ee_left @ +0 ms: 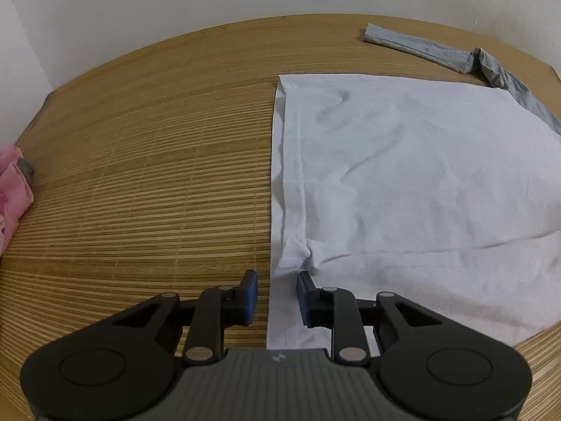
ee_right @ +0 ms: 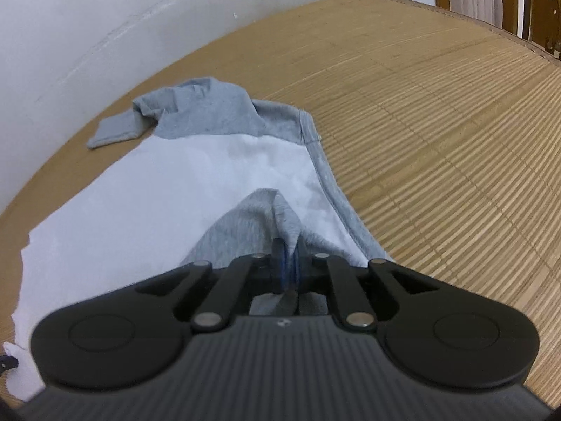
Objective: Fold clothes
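- Across the bamboo mat (ee_left: 140,182) the white shirt (ee_left: 403,175) with grey sleeves lay spread flat, filling the right half of the left wrist view and the middle and lower left of the right wrist view.
- Its long axis ran from the straight hem edge (ee_left: 275,182), down the centre of the left wrist view, towards the grey neckline (ee_right: 308,129) at the upper centre of the right wrist view.
- One grey sleeve (ee_right: 245,224) rose in a peaked fold at the lower centre of the right wrist view, and the right gripper (ee_right: 288,263) was clamped on it, pads pinching the cloth.
- The left gripper (ee_left: 277,294) straddled the hem edge at the lower centre of its view; its jaws stood apart, one blue pad (ee_left: 250,294) over the mat, the other over white cloth, neither seeming to press the fabric.
- So the shirt lay ahead and to the right of the left gripper, and directly ahead of the right one, which alone had a hold.
- The far sleeve (ee_left: 420,47) trailed along the upper right of the left wrist view, beyond the shirt body.
- A pink garment (ee_left: 12,182) sat at the left edge of that view, well apart from the shirt.
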### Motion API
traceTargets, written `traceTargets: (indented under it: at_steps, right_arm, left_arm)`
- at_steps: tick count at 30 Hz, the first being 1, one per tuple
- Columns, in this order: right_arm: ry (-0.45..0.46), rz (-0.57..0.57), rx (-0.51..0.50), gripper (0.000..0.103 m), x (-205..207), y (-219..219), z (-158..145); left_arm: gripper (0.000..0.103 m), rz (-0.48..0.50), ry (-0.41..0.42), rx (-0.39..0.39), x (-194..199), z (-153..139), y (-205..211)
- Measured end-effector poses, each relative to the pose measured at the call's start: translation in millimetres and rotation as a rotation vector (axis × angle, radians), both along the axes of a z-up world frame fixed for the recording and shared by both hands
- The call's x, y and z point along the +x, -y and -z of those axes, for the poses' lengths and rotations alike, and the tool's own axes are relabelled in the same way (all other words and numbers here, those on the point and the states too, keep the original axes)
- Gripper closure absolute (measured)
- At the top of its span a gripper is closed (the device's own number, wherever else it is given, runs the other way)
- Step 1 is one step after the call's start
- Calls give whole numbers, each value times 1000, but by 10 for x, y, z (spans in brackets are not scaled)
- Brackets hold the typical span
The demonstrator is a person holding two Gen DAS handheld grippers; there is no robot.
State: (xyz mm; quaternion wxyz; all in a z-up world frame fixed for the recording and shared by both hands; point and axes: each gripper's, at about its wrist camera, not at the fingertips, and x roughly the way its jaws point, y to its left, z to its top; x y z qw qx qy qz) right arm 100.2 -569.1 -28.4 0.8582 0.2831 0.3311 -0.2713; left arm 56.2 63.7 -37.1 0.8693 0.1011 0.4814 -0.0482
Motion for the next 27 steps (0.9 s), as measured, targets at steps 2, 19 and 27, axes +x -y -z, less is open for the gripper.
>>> traceTargets:
  at_steps: [2,19,27]
  right_arm:
    - [2,6,0,85,-41,-25,-47]
    - [-190,-510,-443,45,-584,-1279,-268]
    - [-83,-163,63,44,-981,-556,-137]
  left_arm:
    - [71,-14,1,-3,-27,-8,-26]
    - [54,550,76,114,-907,35,560]
    - [63,552,106,100,-847,60,605]
